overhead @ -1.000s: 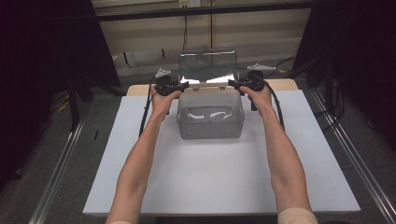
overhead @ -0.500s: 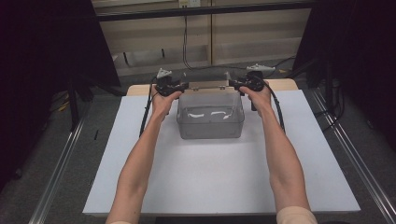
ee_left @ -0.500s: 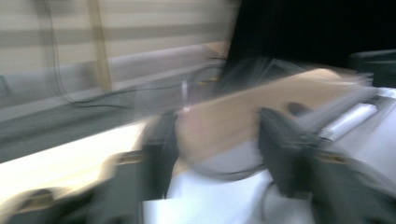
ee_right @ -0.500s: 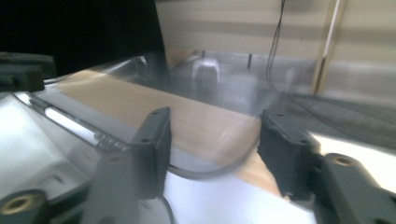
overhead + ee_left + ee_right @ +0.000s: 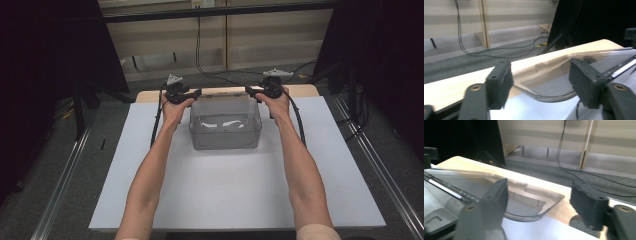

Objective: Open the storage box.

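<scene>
Both forearms stretch up the frame; left gripper and right gripper, jaws just opened, flank the clear box on a white table.

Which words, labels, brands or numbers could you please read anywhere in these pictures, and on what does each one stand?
None can be read: no text shows on the clear plastic box, its lid, the white board or the wooden table.
The pale marks seen through the box are reflections, not letters.
</scene>
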`<action>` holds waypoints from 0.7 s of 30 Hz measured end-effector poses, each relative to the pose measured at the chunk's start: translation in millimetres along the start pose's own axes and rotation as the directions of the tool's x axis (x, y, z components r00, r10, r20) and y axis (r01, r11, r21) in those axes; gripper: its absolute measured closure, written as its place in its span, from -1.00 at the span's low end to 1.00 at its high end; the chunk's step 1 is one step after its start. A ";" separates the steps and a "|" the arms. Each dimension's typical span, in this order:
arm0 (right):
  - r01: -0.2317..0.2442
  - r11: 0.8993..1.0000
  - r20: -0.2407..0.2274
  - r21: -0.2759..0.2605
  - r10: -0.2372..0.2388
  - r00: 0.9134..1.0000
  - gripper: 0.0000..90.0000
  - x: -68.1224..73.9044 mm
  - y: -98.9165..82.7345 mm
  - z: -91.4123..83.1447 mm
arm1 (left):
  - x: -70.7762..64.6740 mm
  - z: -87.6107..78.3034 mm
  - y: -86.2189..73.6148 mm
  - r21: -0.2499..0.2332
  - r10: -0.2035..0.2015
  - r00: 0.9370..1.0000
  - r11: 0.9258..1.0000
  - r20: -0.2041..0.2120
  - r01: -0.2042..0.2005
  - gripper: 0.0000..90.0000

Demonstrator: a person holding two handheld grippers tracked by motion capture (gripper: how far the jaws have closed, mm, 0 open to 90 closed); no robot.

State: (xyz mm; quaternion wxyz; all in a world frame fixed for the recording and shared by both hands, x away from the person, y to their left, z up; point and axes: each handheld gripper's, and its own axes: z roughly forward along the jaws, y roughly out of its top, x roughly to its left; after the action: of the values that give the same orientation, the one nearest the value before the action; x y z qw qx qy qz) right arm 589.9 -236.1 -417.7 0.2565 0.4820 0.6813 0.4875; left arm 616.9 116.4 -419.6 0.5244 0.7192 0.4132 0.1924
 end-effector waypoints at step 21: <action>-0.009 0.996 -0.005 -0.094 0.008 1.000 -0.95 15.9 4.8 -29.7 | -15.7 -35.8 1.3 -0.061 0.031 0.999 0.998 -0.012 -0.032 -0.91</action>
State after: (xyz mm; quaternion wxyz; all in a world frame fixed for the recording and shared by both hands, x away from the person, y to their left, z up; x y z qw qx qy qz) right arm 561.1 -233.8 -399.7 0.2753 0.4712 0.6561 0.5213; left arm 582.7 125.1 -402.5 0.5408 0.7081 0.3985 0.2173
